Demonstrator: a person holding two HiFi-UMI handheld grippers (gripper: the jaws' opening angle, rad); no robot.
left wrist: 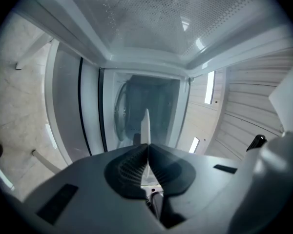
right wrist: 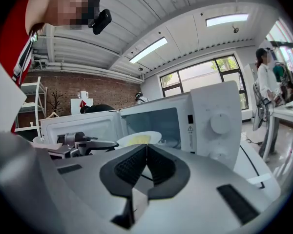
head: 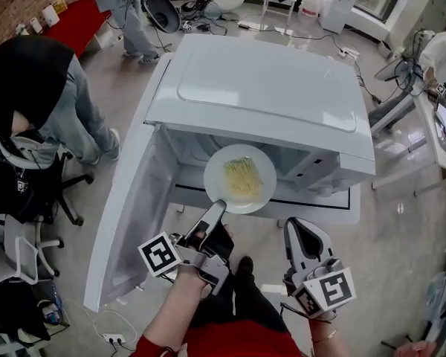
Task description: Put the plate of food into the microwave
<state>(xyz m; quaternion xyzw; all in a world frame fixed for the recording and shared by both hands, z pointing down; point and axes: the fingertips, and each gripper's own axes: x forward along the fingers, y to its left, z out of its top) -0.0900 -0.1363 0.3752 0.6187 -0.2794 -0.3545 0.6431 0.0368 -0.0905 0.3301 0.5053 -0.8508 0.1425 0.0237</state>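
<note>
With the left tool (head: 216, 208) clamped on the plate (head: 240, 178) rim and the right tool (head: 298, 227) closed empty, I reckoned it should enter the microwave (head: 267, 95) level.

Brick wall (right wrist: 58, 94), lg windows (right wrist: 200, 74), strip lights (right wrist: 149, 50), grey floor (head: 405, 251).

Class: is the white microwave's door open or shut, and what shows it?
Open. The door of the white microwave stands swung out, baring the cavity, with the round white plate of yellow food at its mouth.
</note>
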